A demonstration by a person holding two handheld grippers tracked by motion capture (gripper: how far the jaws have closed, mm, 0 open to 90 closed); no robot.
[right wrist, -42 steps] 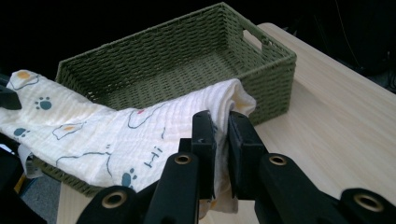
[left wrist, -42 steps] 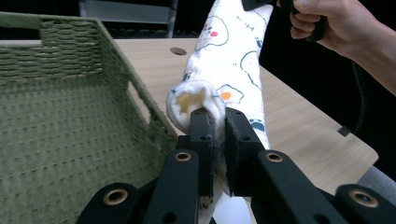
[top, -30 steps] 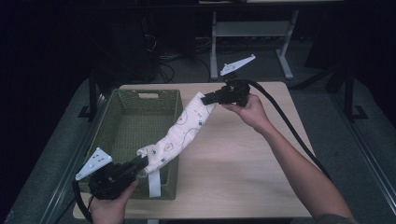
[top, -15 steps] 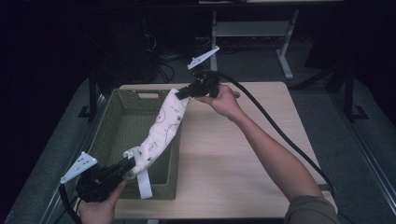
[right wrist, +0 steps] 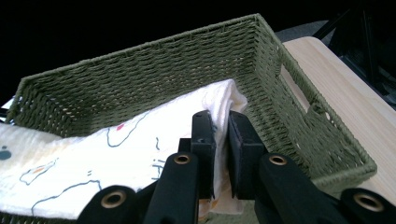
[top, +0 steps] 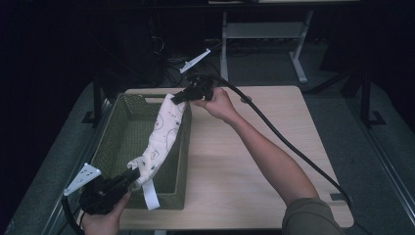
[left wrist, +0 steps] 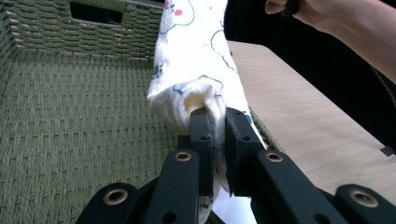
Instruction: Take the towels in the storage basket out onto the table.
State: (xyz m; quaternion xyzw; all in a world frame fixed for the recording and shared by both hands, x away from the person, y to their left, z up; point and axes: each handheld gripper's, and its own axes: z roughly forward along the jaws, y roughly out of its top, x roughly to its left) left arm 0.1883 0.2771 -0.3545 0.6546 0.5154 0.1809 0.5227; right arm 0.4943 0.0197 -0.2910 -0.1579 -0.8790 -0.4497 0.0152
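Your left gripper (top: 131, 177) sits low at the basket's (top: 117, 147) near corner, jaws clamped on one end of the cloth (top: 161, 134). The cloth stretches over the basket's right side. Your right gripper (top: 177, 98), arm extended, pinches its far end above the far corner.

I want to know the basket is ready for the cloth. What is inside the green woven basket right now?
The green woven basket shows bare woven floor, with the white printed cloth stretched above its right side between both grippers. The floor under the cloth is hidden.
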